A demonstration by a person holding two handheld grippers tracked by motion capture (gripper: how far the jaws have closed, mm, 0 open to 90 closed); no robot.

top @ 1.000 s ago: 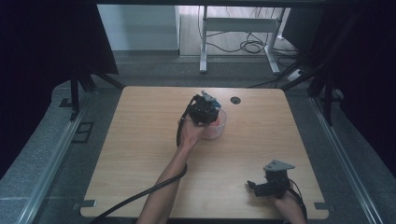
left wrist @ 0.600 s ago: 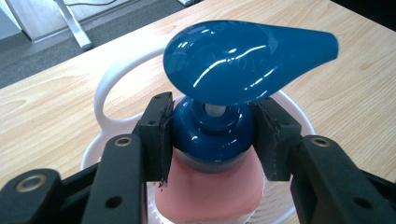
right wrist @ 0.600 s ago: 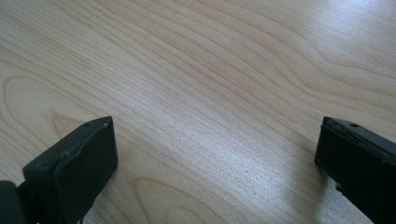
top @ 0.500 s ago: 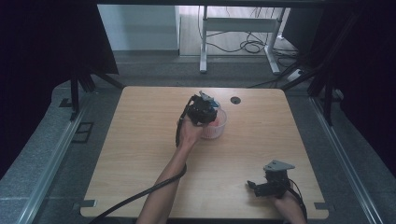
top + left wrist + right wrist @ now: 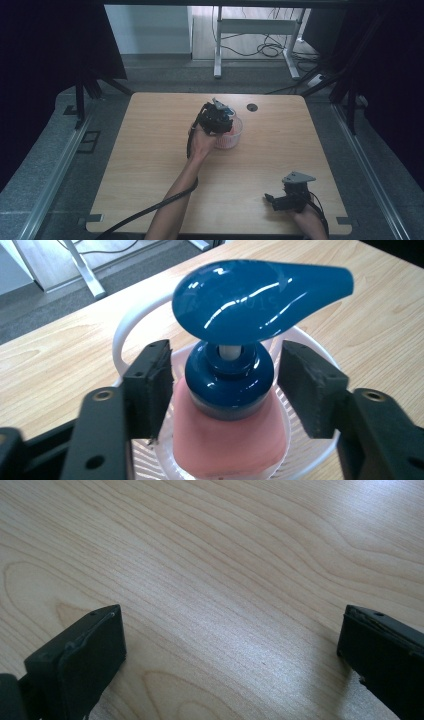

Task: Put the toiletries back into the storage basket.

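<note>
Left gripper view: the left tool [image 5: 225, 385], just opened, is seen astride the pump bottle [image 5: 230, 390] in the basket [image 5: 125, 335], pads clear.

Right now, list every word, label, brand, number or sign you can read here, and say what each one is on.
No text here reads with certainty.
Pump head of the pink bottle: faint raised characters on its blue top, too blurred and glare-washed to quote.
White basket, table, both grippers: no lettering visible.
</note>
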